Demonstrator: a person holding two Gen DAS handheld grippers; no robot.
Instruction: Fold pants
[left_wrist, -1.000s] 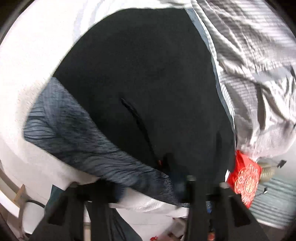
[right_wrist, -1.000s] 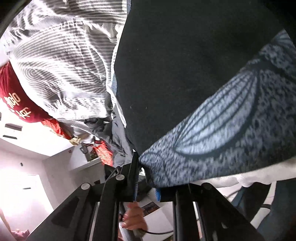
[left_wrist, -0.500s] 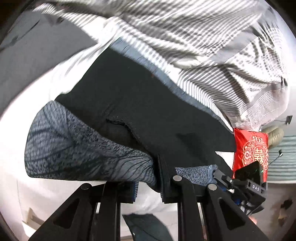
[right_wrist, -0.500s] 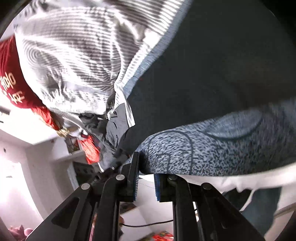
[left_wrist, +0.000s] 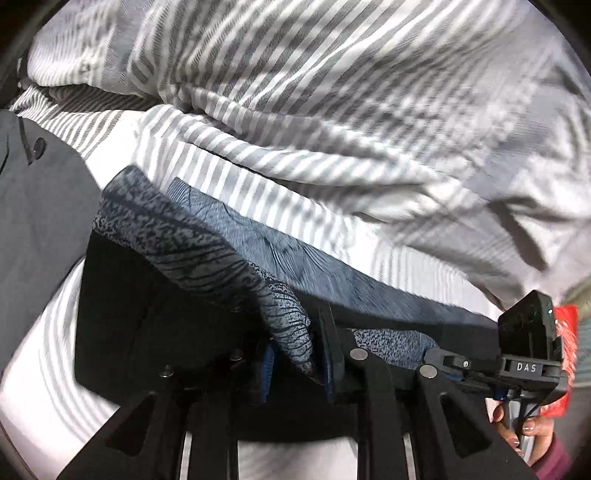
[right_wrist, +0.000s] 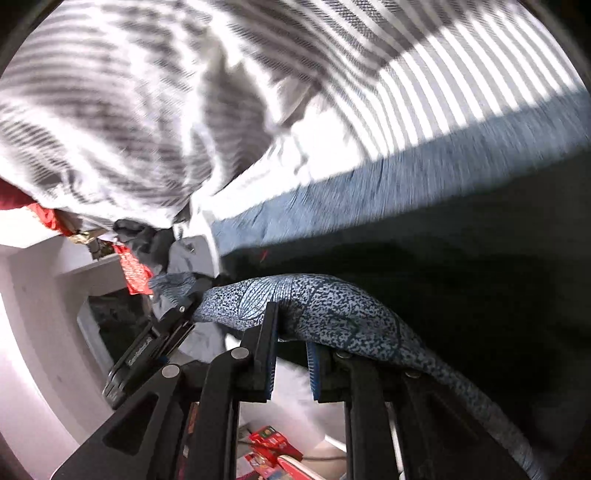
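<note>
While both grippers pinch the pants (left_wrist: 155, 325) by the speckled blue waistband (left_wrist: 207, 254), the left gripper (left_wrist: 295, 354) and right gripper (right_wrist: 291, 347) hold it over the striped blanket (left_wrist: 332, 110)

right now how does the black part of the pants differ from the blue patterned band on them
The black part is plain and dark with no print; the blue patterned band is speckled and veined in lighter blue. The black part lies spread out broad and flat; the band is a narrow strip bunched and lifted at the edge. Only the band sits between the fingers of the left gripper and the right gripper. Both belong to one garment on the striped bedding.
</note>
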